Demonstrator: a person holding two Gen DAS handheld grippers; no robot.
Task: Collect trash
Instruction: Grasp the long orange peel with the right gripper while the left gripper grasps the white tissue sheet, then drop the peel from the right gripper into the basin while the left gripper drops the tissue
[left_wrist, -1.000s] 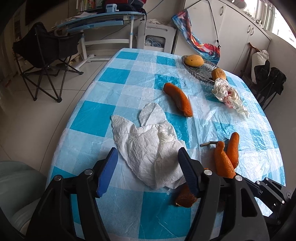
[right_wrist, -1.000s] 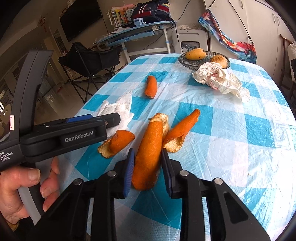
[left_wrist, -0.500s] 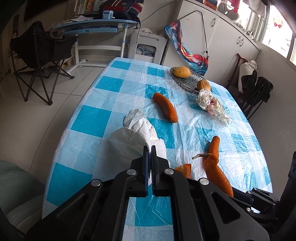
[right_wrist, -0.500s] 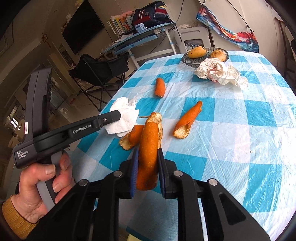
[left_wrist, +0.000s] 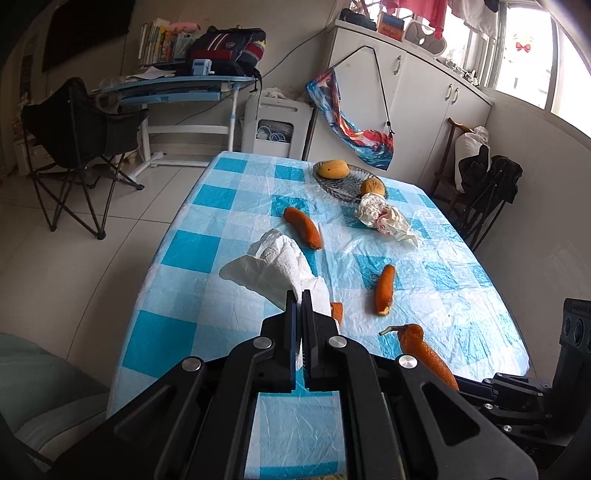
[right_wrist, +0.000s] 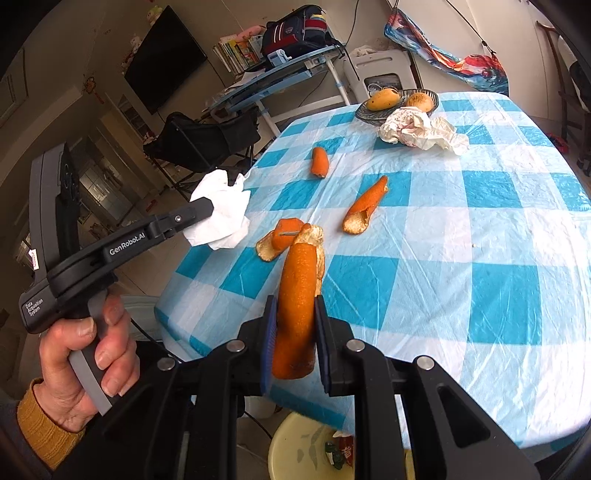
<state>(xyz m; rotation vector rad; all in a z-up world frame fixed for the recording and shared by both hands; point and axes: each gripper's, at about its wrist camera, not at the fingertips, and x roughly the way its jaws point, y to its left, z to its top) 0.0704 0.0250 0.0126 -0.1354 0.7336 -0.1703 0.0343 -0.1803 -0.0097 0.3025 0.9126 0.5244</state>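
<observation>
My left gripper (left_wrist: 299, 295) is shut on a white paper towel (left_wrist: 277, 267) and holds it above the table's near left part; it also shows in the right wrist view (right_wrist: 221, 210). My right gripper (right_wrist: 293, 306) is shut on a long orange peel (right_wrist: 299, 291), lifted over the table's near edge; it shows in the left wrist view (left_wrist: 424, 350) too. Three more orange peels lie on the checked tablecloth (right_wrist: 480, 229): a small one (right_wrist: 277, 245), a middle one (right_wrist: 364, 210) and a far one (right_wrist: 319, 162). A crumpled white wrapper (right_wrist: 421, 127) lies by the fruit plate.
A yellow bin (right_wrist: 306, 450) with some trash stands on the floor below the table's near edge. A glass plate (right_wrist: 400, 105) with two fruits sits at the far end. A folding chair (left_wrist: 74, 136) and a desk (left_wrist: 177, 88) stand beyond the table.
My left gripper closed on the paper towel and lifted it off the table. My right gripper closed on the long peel and raised it back toward the near edge.
</observation>
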